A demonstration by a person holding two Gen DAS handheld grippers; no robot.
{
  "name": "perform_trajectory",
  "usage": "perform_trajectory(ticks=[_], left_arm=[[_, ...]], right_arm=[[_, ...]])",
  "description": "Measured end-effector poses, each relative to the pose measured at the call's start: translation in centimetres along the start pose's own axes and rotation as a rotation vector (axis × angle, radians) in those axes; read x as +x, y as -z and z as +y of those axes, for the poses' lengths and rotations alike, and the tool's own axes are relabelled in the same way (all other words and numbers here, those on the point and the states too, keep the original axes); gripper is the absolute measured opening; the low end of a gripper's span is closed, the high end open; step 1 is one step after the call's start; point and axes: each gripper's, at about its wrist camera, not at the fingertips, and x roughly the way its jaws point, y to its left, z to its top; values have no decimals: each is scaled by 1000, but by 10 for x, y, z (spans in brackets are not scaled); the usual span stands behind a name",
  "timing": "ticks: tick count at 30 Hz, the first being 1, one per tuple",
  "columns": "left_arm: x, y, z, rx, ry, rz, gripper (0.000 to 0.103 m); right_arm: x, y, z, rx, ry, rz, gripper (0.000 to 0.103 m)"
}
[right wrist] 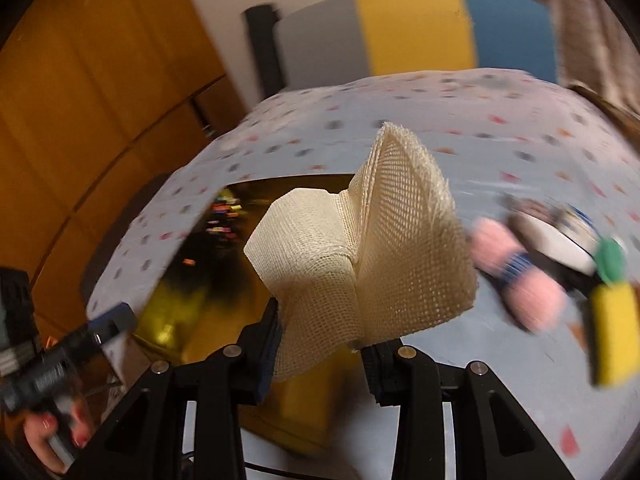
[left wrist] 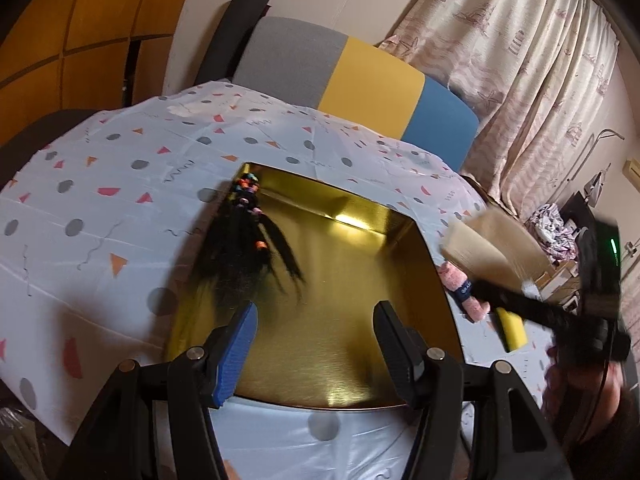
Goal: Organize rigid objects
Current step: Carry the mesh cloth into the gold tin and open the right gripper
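- Mesh pad, cream and folded, is pinched in the right gripper and held above the gold tray, seemingly bound for it.
- Left gripper hangs wide and empty over the tray's near edge, perhaps to steady it.
- Beaded black hairpiece already lies in the tray; pink toy and yellow sponge wait on the tablecloth.

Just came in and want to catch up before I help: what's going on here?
A person is tidying things on a patterned tablecloth with a gripper in each hand. The right gripper is shut on a folded cream mesh mat and holds it in the air above the near right part of the gold tray. The left gripper hangs open and empty over the tray's near edge. A beaded black tassel already lies in the tray. A pink roll and yellow sponge lie on the cloth to the tray's right.
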Motion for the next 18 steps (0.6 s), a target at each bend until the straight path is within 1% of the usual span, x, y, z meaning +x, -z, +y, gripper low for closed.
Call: perform_trajectory(ticks=[4,6,11,12,13,14,15,17,18], left_arm=[[-10,0,16,-16,-34,-11,61],[-14,1,24,-29,-42,-19,61],[-23,0,44,-73,-66,-31,61],[-23,-1,47,-81,-67,-32,61],[-24,-1,48,-86,-67,-33,61],[-24,-1,51,-96,-69,-34,61],[-24,-1,52,-100,-68,-35,61],[-22,-1,54,-107,-68,-30,61],[-22,0,54,-107,-68,-29,61]], right_arm=[[45,-26,41,-131,18,78,40],[71,-40,55,-153,20,118,40],[117,-61,74,-179,45,155,40],[123,-61,75,-186,45,163,45],[133,-62,79,-194,53,173,48],[139,-63,80,-200,63,179,55],[147,-63,83,-205,90,186,67],[154,-62,85,-210,115,184,79],[156,-62,85,-214,132,180,82]])
